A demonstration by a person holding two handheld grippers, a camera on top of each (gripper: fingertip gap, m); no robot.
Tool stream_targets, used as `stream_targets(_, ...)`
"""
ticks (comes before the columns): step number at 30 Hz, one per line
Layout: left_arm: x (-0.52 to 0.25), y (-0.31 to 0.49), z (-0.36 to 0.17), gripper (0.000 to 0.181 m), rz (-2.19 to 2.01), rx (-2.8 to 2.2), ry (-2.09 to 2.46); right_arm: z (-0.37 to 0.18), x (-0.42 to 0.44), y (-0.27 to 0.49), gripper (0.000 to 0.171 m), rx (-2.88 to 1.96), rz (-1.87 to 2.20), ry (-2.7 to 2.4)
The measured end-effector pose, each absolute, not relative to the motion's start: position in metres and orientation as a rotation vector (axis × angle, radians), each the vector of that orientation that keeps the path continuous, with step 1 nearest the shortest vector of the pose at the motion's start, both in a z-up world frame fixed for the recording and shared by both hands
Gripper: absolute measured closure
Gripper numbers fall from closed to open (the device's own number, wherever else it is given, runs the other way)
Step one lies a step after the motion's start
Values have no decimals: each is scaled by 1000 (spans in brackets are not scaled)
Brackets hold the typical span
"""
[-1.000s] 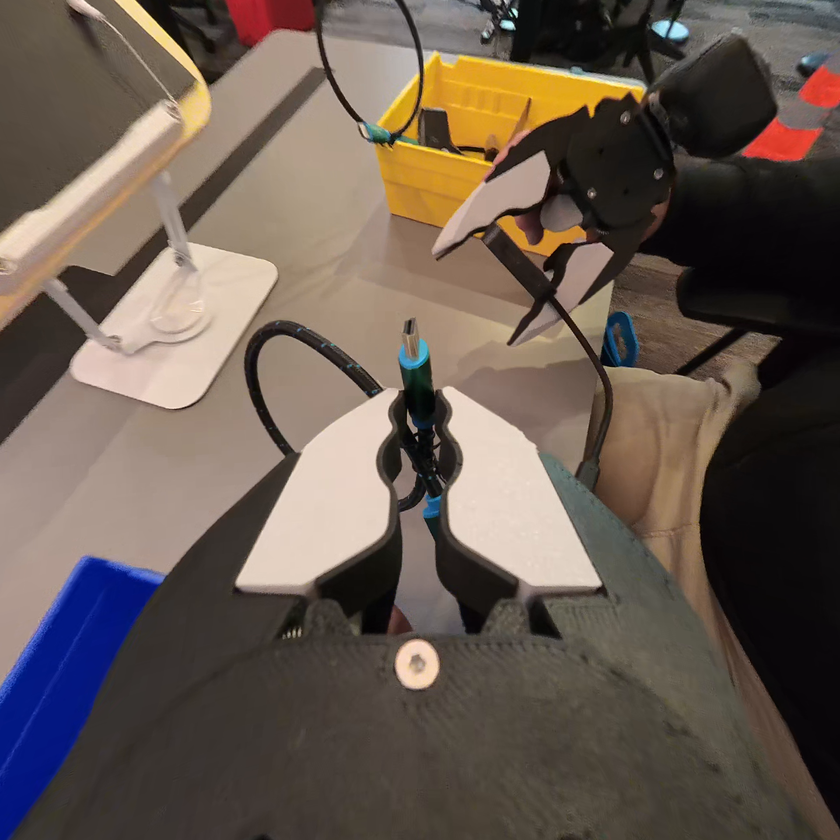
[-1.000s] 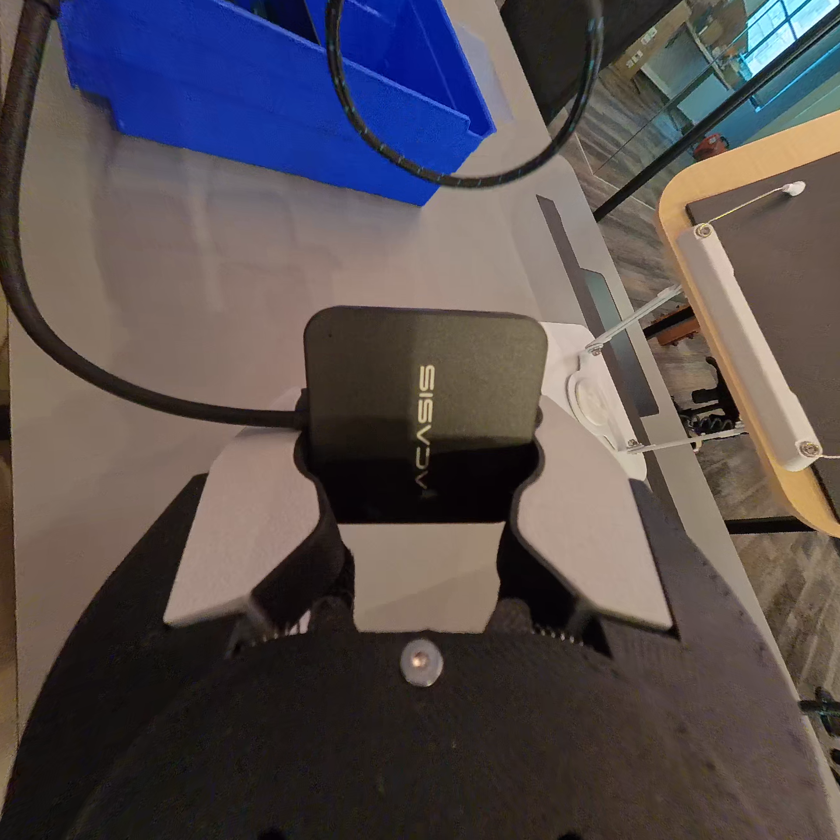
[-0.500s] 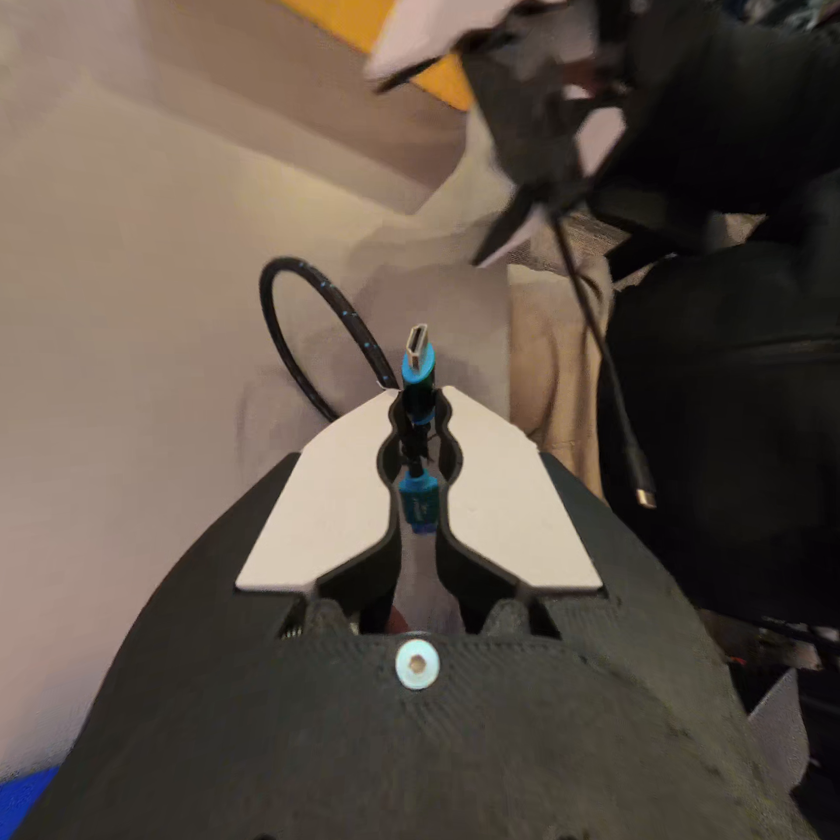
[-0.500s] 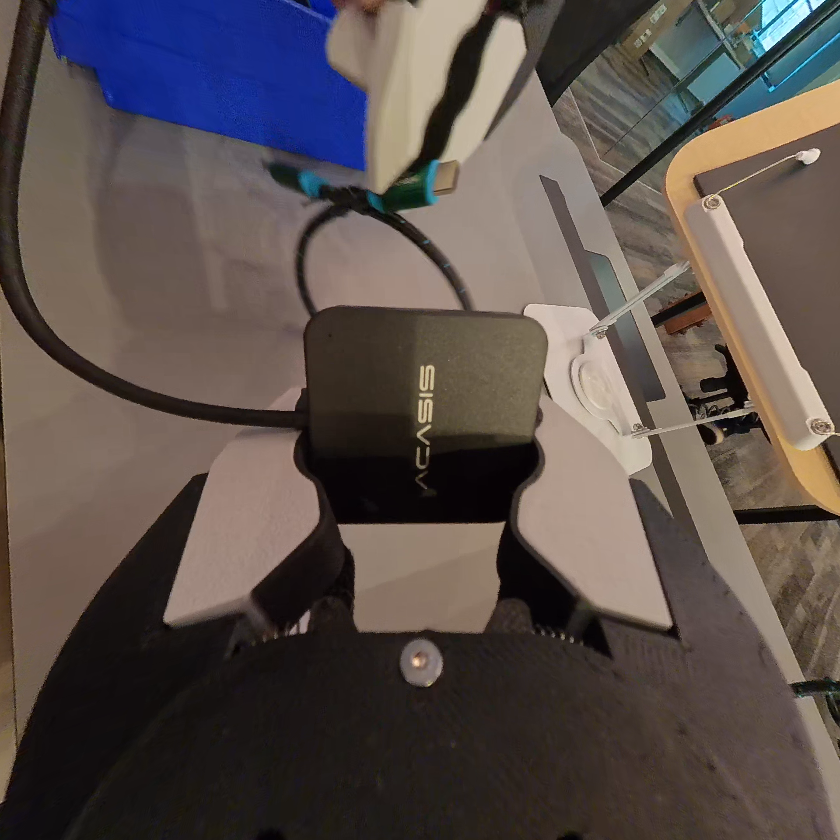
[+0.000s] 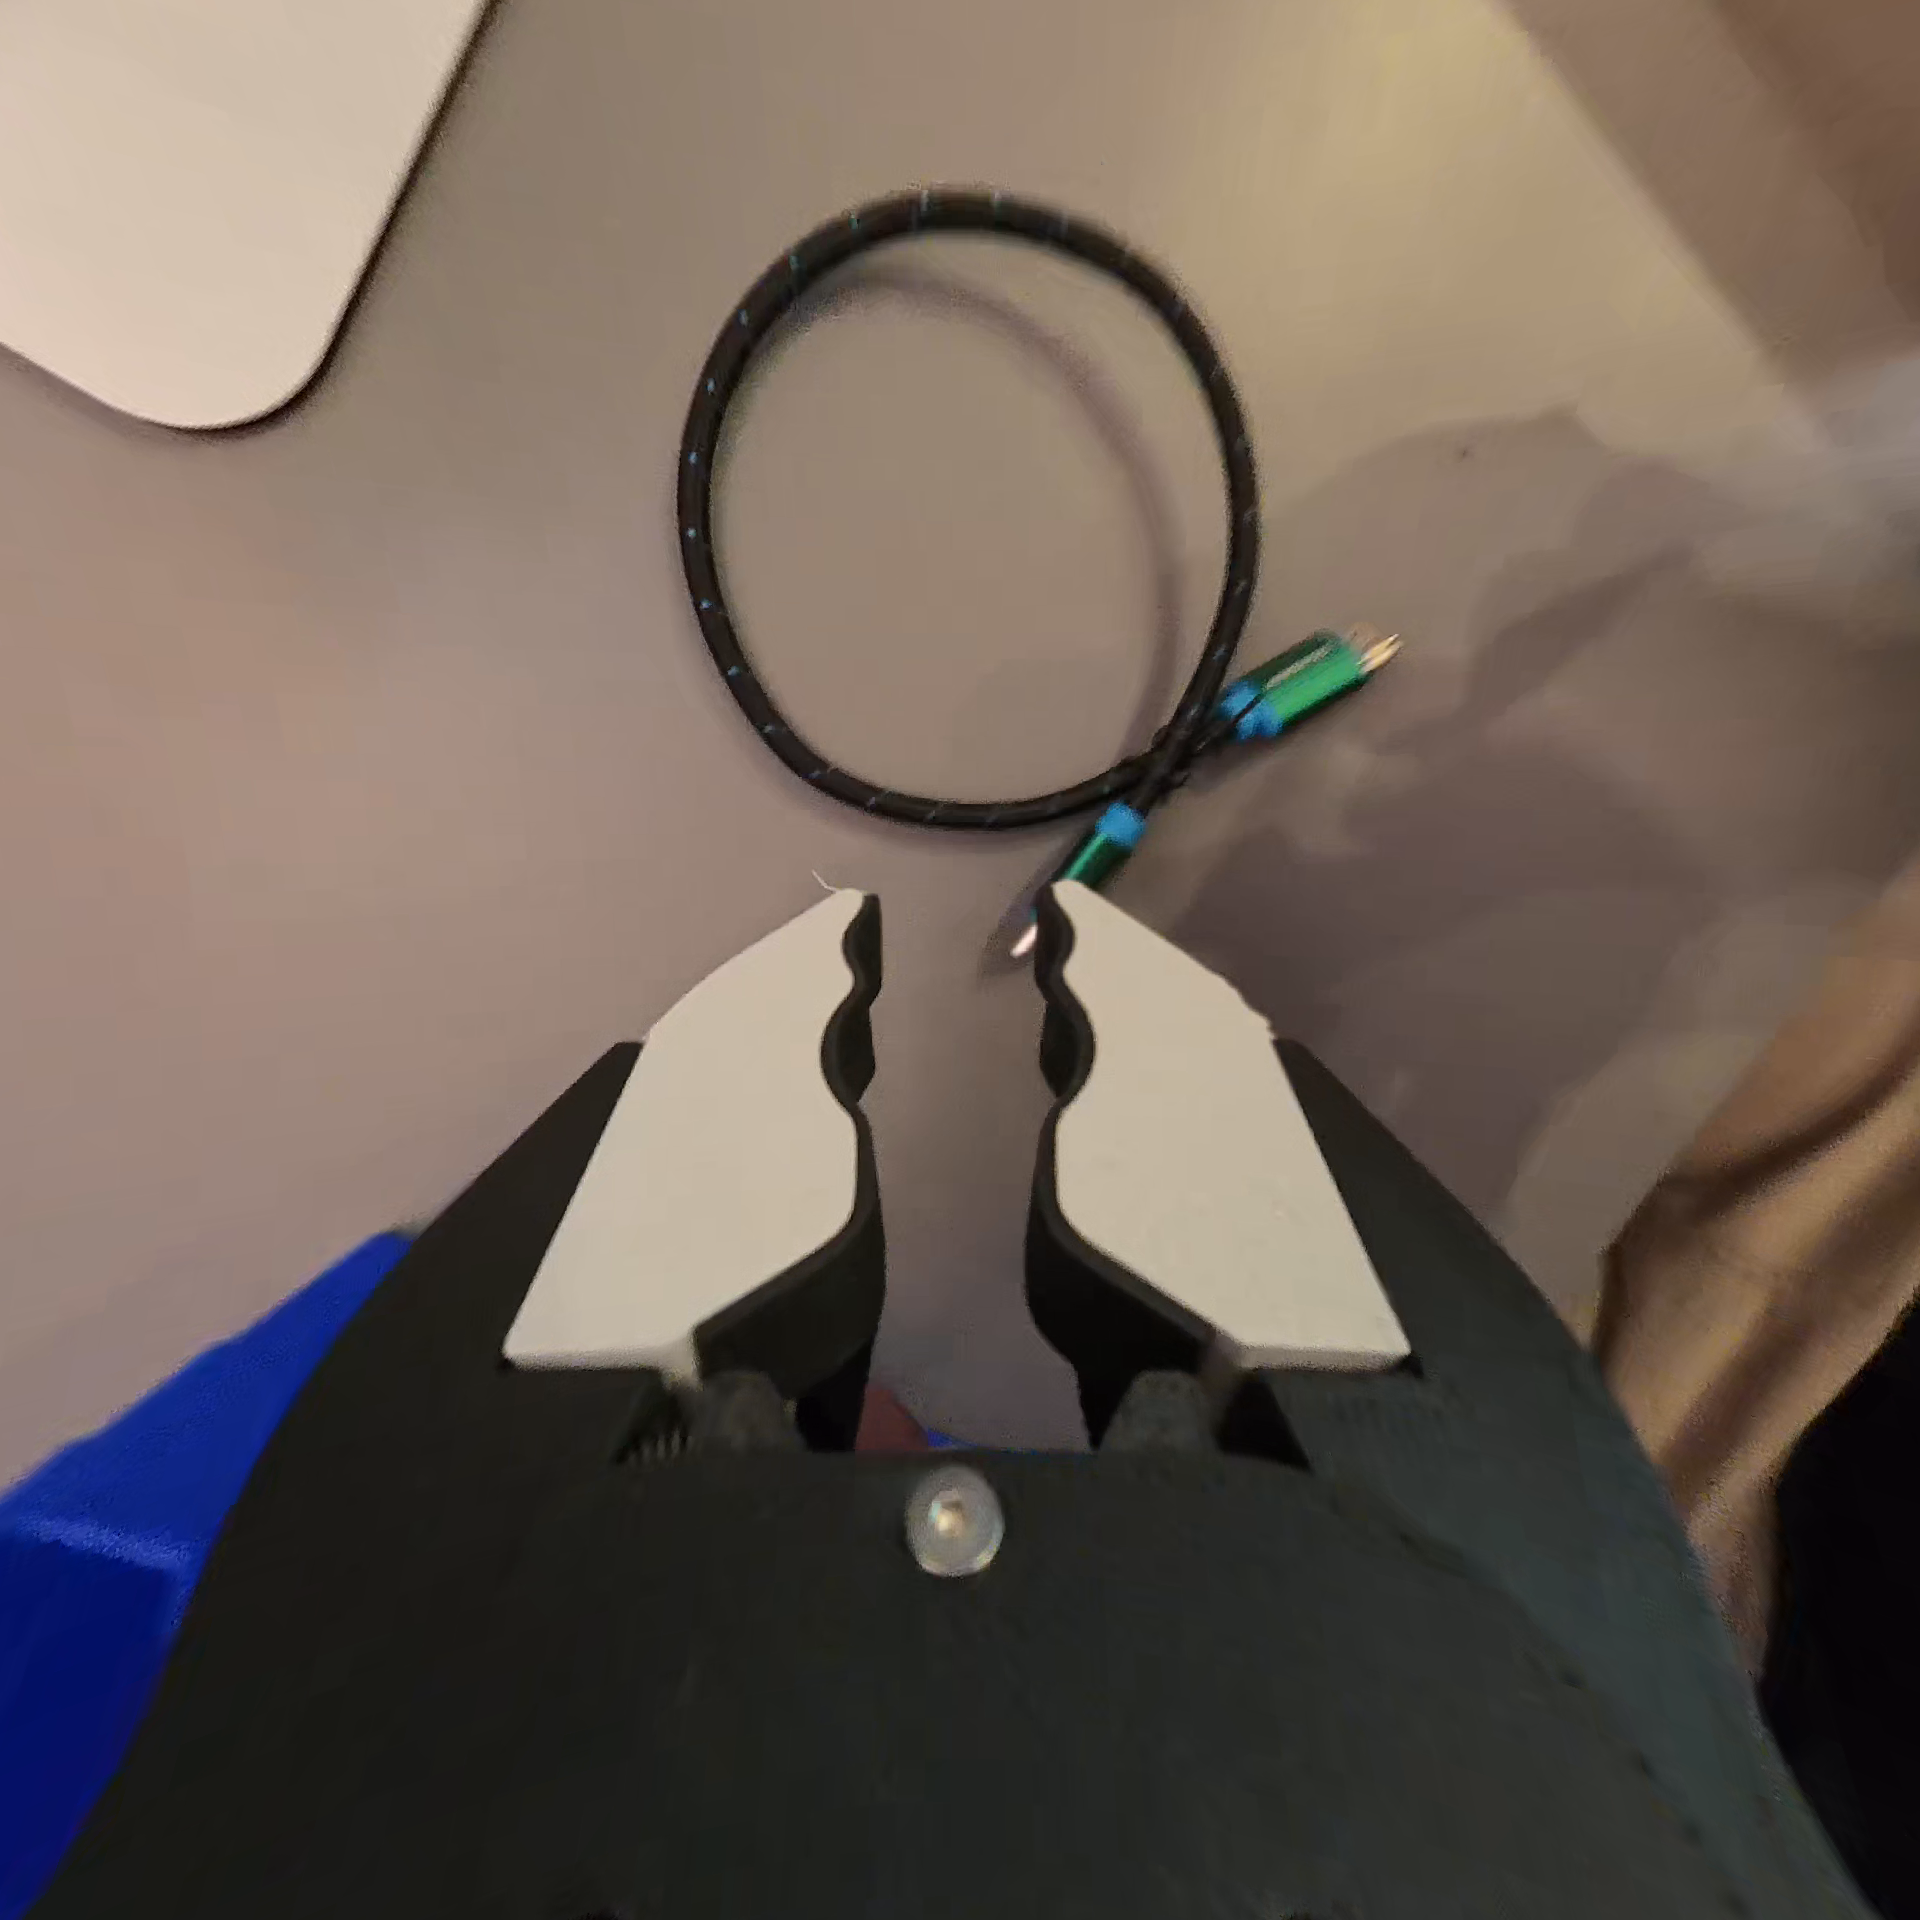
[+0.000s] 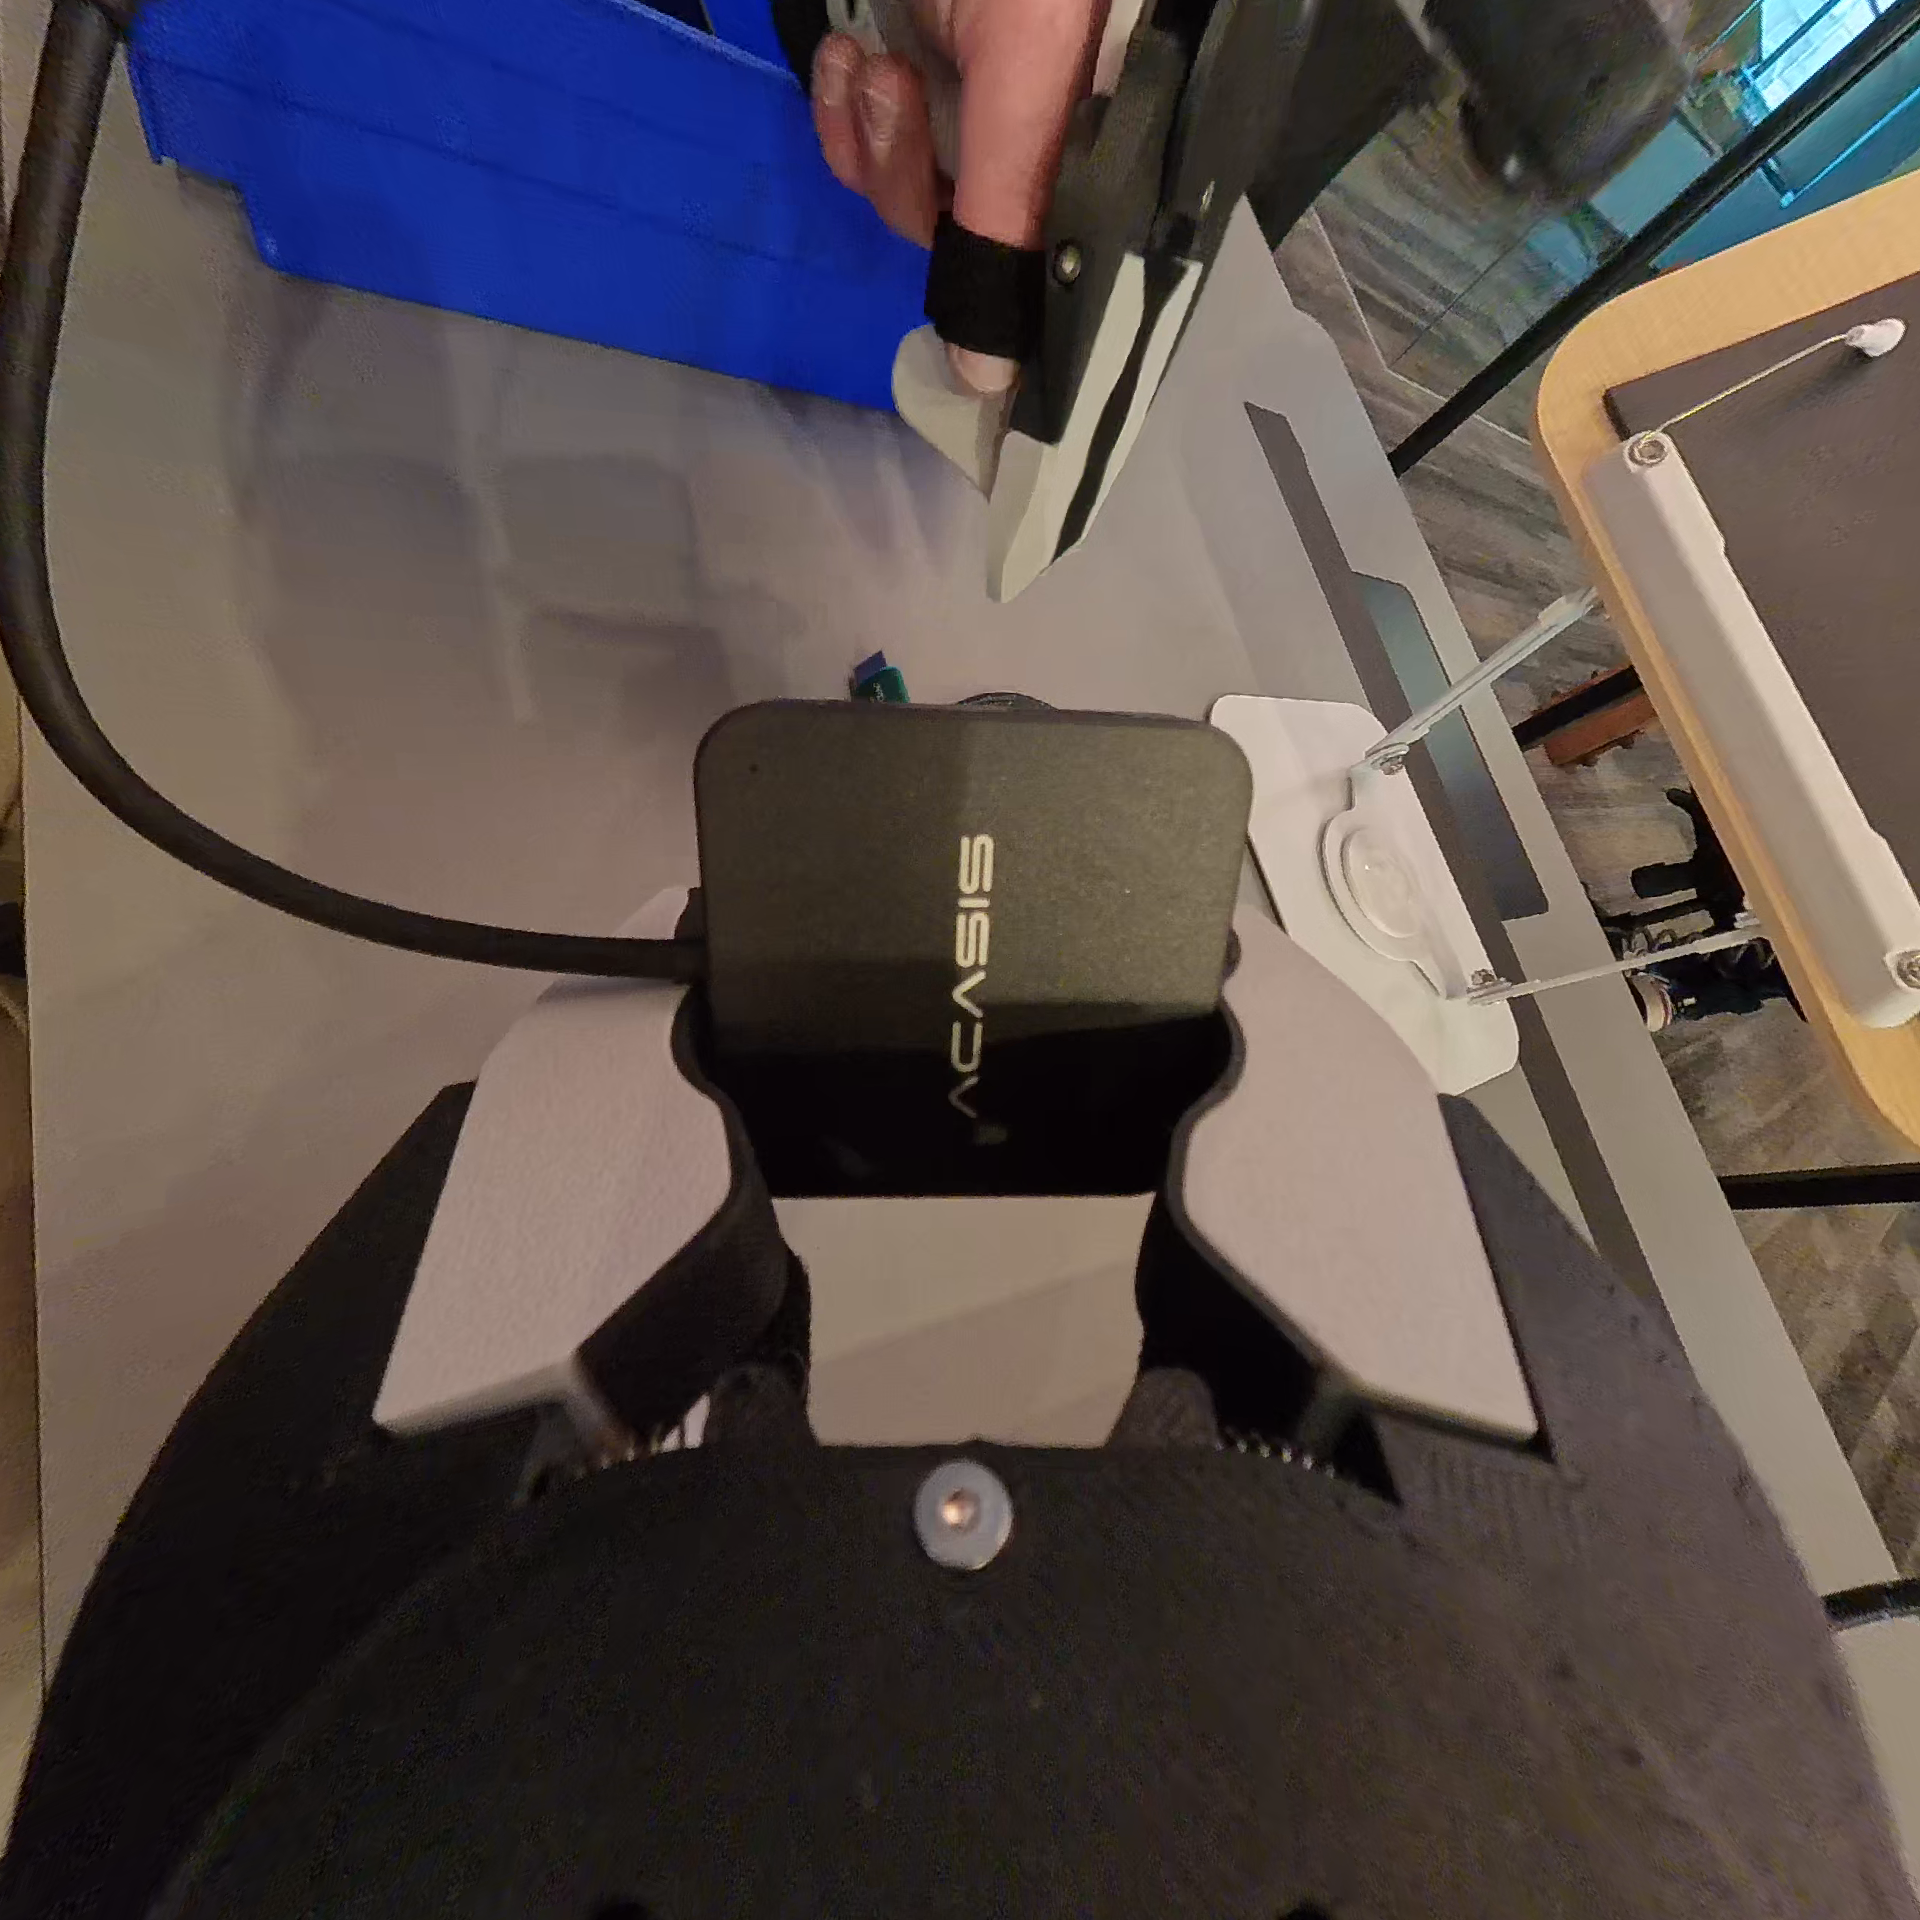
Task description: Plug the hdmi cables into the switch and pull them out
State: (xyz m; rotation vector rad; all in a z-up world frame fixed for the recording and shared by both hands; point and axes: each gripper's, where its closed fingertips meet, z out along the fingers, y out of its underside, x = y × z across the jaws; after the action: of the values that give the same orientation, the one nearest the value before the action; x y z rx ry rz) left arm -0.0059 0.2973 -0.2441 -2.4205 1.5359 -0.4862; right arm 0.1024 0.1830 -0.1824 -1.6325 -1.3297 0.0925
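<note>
A braided black HDMI cable (image 5: pixel 717 582) lies coiled in a ring on the grey table, its two green plugs (image 5: pixel 1311 677) crossing at the right of the loop. My left gripper (image 5: pixel 956 909) is open and empty just above the table, its right fingertip near the lower plug (image 5: pixel 1099 854). My right gripper (image 6: pixel 961 940) is shut on the black switch box (image 6: pixel 966 862), held flat above the table, with its own thick black lead (image 6: pixel 135 790) trailing left. In the right wrist view the left gripper (image 6: pixel 1039 520) shows beyond the switch, above one green plug (image 6: pixel 881 684).
A blue bin (image 6: pixel 499 156) stands on the table behind the left gripper and shows in the left wrist view (image 5: pixel 94 1517). A white stand base (image 6: pixel 1371 883) holds a tilted board (image 6: pixel 1766 644) at the right. The table edge and a beige trouser leg (image 5: pixel 1766 1299) lie close by. Left tips to right tips: about 20 centimetres. The lower plug (image 5: pixel 1099 854) lies some 5 centimetres from my left tips, 15 centimetres from my right tips.
My left gripper has swung down to the table and opened, letting go of the HDMI cable, which now lies coiled on the table. The right gripper still holds the switch.
</note>
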Motion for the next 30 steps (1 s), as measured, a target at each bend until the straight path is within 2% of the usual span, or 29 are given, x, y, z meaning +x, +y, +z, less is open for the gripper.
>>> stream_targets(1, -1, 294, -239, 155, -541, -2449, 1433, -183, 102, 183, 85, -1633, 97, -1329)
stream_targets(8, 19, 255, -247, 145, -479, -2407, 1395, -179, 98, 181, 85, -1617, 110, -1334)
stream_targets(13, 33, 260, -275, 147, -101, -2116, 1745, -173, 101, 178, 85, -1606, 98, -1326)
stream_targets(15, 46, 262, -278, 148, -86, -2042, 1820, -171, 102, 177, 85, -1603, 96, -1320)
stream_targets(17, 54, 255, -285, 154, -133, -2008, 1923, -170, 103, 176, 85, -1601, 95, -1318)
stream_targets(20, 51, 250, -287, 174, -102, -1901, 2090, -171, 103, 177, 85, -1603, 96, -1320)
stream_targets(25, 17, 227, -286, 181, 111, -1438, 2502, -173, 106, 177, 85, -1609, 115, -1315)
stream_targets(26, 9, 225, -282, 180, 152, -1395, 2527, -174, 106, 178, 85, -1609, 119, -1312)
stream_targets(29, -11, 230, -265, 146, 127, -1730, 2323, -173, 107, 179, 85, -1610, 127, -1305)
stream_targets(30, -20, 233, -262, 141, 127, -1919, 2185, -172, 107, 179, 85, -1609, 127, -1303)
